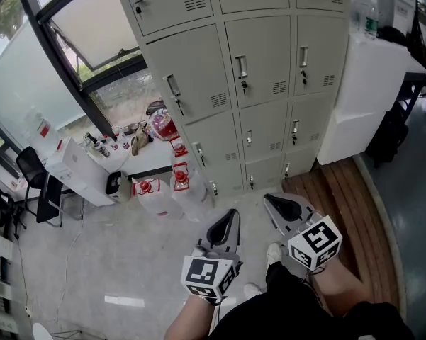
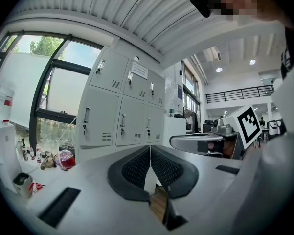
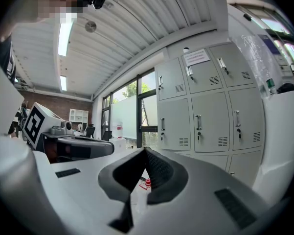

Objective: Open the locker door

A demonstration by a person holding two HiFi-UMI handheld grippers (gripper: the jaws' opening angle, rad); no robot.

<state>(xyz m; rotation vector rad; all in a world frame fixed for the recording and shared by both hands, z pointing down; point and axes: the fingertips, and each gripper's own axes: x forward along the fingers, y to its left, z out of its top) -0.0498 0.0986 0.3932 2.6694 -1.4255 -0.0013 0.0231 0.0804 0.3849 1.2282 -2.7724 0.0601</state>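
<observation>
The grey locker bank (image 1: 259, 69) stands ahead, all its doors closed, each with a metal handle such as the one on the middle door (image 1: 241, 67). My left gripper (image 1: 227, 219) is held low in front of me, well short of the lockers, shut with nothing between its pads. My right gripper (image 1: 272, 202) floats beside it, also shut and empty. In the left gripper view the jaws (image 2: 149, 149) meet, with the lockers (image 2: 121, 115) far beyond. The right gripper view shows closed jaws (image 3: 145, 152) and the lockers (image 3: 200, 119) to the right.
Several water jugs with red caps (image 1: 181, 183) stand on the floor at the lockers' lower left. A white cabinet (image 1: 368, 91) flanks the lockers on the right, above a wooden floor strip (image 1: 340, 211). A low white unit (image 1: 81, 172) and a chair (image 1: 28, 165) sit by the window.
</observation>
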